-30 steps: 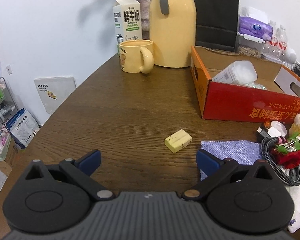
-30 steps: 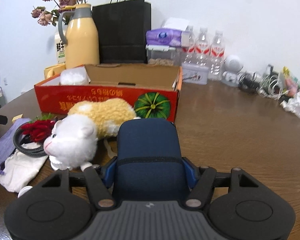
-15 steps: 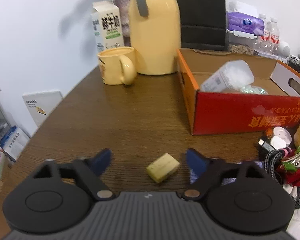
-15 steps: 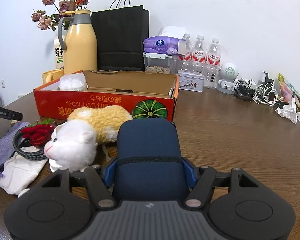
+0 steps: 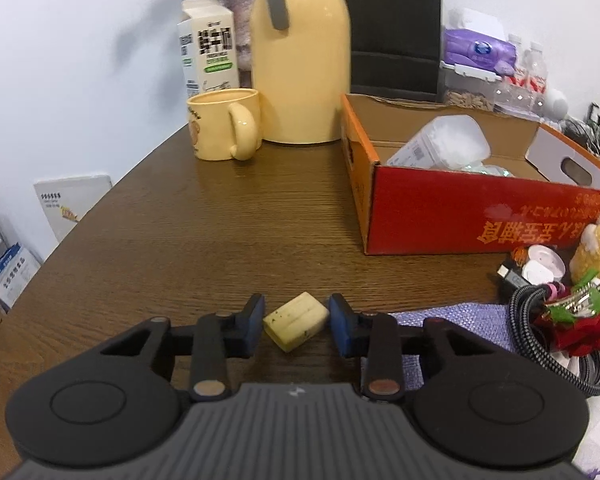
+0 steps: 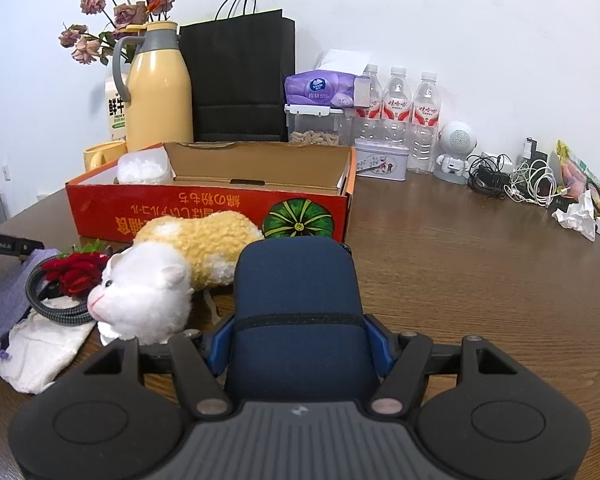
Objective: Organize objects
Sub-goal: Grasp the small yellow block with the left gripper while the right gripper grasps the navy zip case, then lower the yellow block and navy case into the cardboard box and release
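While the left tool (image 5: 296,324) closes its jaws around the small yellow block (image 5: 296,322), which lies on the desk (image 5: 228,232) between the blue pads with slight gaps still showing, the right tool (image 6: 296,344) pinches a dark blue pouch (image 6: 296,304) near the plush toy (image 6: 172,268). Step in hand, as judged: pickup of the block, grip not yet made. Next move calls for full closure, a lift, then carriage right and far to the red box (image 5: 460,208).
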A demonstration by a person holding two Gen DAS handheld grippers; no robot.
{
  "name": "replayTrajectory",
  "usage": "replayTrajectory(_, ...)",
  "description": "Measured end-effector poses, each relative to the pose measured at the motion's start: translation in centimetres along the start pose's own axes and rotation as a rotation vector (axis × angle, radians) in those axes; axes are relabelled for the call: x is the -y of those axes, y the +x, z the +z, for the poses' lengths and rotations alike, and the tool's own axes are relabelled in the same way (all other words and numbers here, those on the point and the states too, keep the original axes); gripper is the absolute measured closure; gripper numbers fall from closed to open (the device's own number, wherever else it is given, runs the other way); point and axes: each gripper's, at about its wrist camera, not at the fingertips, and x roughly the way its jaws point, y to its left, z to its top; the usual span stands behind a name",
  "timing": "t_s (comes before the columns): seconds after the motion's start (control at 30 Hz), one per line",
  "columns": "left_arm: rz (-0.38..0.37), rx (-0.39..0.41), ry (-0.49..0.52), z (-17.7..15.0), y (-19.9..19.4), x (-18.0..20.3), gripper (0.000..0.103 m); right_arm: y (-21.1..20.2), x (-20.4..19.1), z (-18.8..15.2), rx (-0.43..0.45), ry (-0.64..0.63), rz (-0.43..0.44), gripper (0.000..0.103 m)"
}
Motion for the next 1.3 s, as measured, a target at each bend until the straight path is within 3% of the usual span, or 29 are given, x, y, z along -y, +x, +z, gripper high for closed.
replayTrajectory(0.17, 0.001, 0.038, -0.045, -0.1, -1.1, -0.5, 0.067, -0.1, 0.0, 0.0, 0.010, -0.004, -0.002, 0.039)
replayTrajectory(0.4, -0.005, 0.092, -0.026, 0.8, -3.0, 0.4, 0.067, -0.6, -0.1, 0.3, 0.035, -0.004, 0.010, 0.039)
replayTrajectory(0.7, -0.082, 0.151, 0.043, 5.0, -5.0, 5.0, 0.067, -1.4, -0.8, 4.5, 0.091, -0.062, 0.028, 0.039)
replayTrajectory(1.07, -0.202, 0.175, 0.048, 10.9, -3.3, 11.9, 0.067, 2.8, -2.9, 11.4, 0.109, -0.068, 0.057, 0.039)
replayTrajectory(1.3, -0.210, 0.147, 0.000, 13.6, 0.4, 14.0, 0.067, 8.0, -4.2, 14.3, 0.080, -0.058, 0.059, 0.039)
